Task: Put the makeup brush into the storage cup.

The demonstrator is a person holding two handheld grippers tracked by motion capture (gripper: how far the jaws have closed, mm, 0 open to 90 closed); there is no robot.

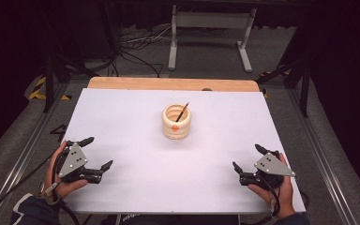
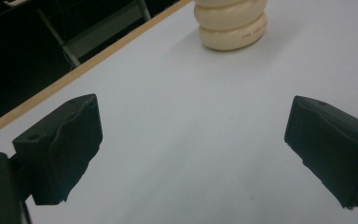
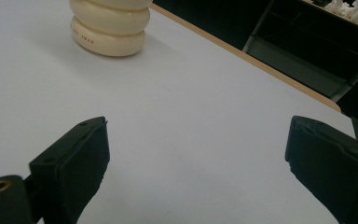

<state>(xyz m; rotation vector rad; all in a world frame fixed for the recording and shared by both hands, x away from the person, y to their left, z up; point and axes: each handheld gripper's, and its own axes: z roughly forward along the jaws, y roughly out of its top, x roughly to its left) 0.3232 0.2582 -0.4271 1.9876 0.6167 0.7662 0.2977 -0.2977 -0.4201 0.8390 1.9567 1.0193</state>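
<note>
Cream ribbed holder [image 1: 176,123] with pencil [image 1: 183,112], well beyond both hand-held grippers.

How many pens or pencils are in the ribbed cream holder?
1: a dark pencil leans inside the cream holder at mid-table, its tip rising past the far right rim. Shorter items lying deeper inside could be hidden.

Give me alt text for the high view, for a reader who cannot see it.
A cream ribbed holder with a dark pencil leaning inside stands mid-table on a white table. The left gripper and right gripper, both open and hand-held, rest near the front corners, well apart from it.
</note>
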